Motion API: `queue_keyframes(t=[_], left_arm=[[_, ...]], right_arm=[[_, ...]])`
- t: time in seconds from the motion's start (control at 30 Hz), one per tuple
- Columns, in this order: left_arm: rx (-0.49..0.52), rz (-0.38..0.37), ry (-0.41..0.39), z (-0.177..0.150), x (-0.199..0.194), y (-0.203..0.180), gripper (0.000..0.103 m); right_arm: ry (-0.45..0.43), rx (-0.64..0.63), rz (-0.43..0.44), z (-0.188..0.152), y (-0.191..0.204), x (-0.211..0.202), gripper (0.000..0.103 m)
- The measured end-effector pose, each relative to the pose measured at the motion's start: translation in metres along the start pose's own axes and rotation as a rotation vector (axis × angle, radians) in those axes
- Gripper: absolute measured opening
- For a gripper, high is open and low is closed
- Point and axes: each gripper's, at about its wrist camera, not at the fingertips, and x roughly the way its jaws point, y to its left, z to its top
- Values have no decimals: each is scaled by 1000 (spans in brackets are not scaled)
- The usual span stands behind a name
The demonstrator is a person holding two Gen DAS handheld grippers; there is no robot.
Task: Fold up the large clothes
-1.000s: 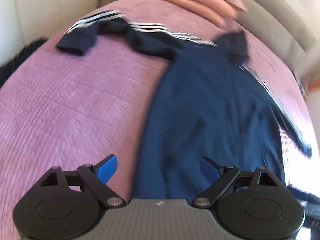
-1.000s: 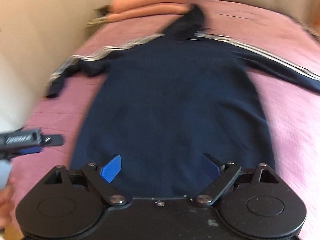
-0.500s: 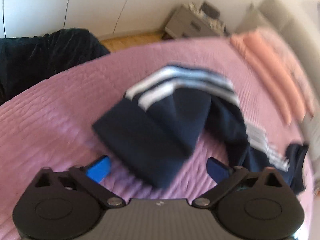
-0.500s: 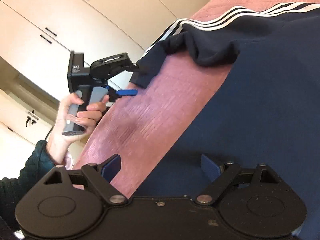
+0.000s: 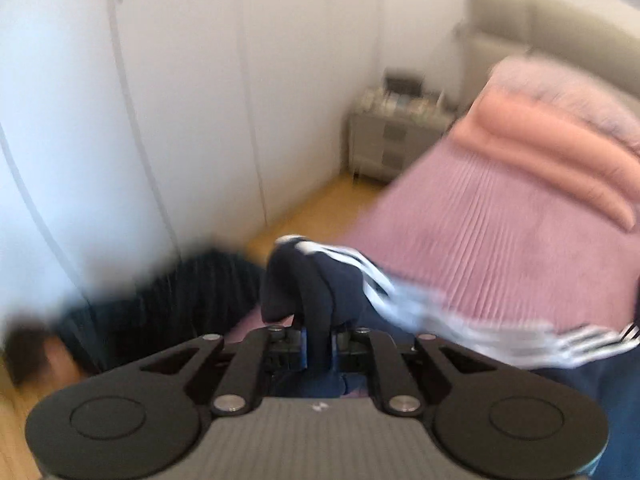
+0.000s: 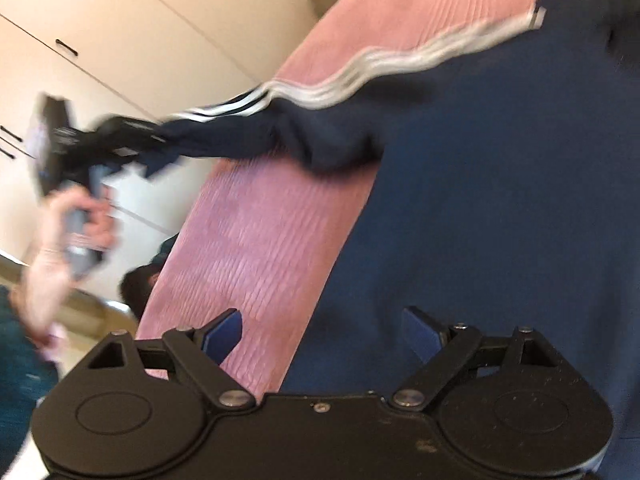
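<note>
A large navy jacket (image 6: pixel 500 200) with white-striped sleeves lies spread on the pink bed cover (image 6: pixel 256 240). My left gripper (image 5: pixel 319 344) is shut on the cuff of the striped sleeve (image 5: pixel 312 280) and holds it lifted off the bed. In the right wrist view the left gripper (image 6: pixel 120 148) shows at the left, with the sleeve (image 6: pixel 320 92) stretched from it to the jacket body. My right gripper (image 6: pixel 320 334) is open and empty, just above the jacket's side edge.
White wardrobe doors (image 5: pixel 160 100) stand along the left. A grey bedside cabinet (image 5: pixel 396 140) sits by the bed head. Pink pillows (image 5: pixel 560 152) lie at the head of the bed. Dark cloth (image 5: pixel 160 304) lies low at the bed's left side.
My left gripper has closed on the sleeve cuff and lifted it off the bed, away from the jacket body. My right gripper stays open over the jacket.
</note>
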Motion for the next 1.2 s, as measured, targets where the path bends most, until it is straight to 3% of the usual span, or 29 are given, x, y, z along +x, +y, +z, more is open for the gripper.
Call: queue_keyframes(t=[0.1,0.2,0.33,0.5,0.67,0.7,0.77,0.83,0.87,0.93,0.97,1.03,1.13,1.2], left_arm=[[93,52,-131,57,-59,-13,11],[166,3,-165,96,-105,-39,11],[238,-130,-160,95,-143,-105,11],[237,-363,-66,52,-157,-226,11],[245,-557,45,-23,-167,-346,14],[269,-585,94,-41,-161,-370,18],[354,-623,252,-82,-136,-419,50],[410,-584,424,-115,-113,-437,61],[421,-568,491,-127,-103,-440,60],[408,-581,549,-142,-93,-425,65],[390,-585,564,-144,-89,-415,75],[334,-606,573,-139,-76,-399,84],[286,-553,548,-124,-54,-361,90],[287,-482,534,-119,-35,-345,90]], right_arm=[[-44,20,-33,21,-3,-32,103],[-67,62,-56,33,-17,-56,102],[-94,132,-84,41,-40,-86,103],[-107,220,-118,40,-87,-133,102],[-117,286,-209,20,-151,-166,102],[-123,300,-227,13,-161,-167,102],[-126,335,-286,-4,-193,-180,102],[-100,373,-361,-19,-223,-179,102],[-87,395,-386,-26,-237,-181,102],[-99,441,-397,-31,-260,-184,102],[-123,458,-393,-30,-267,-185,102],[-167,461,-358,-19,-270,-180,102],[-236,469,-245,11,-275,-161,102],[-258,463,-247,34,-283,-144,102]])
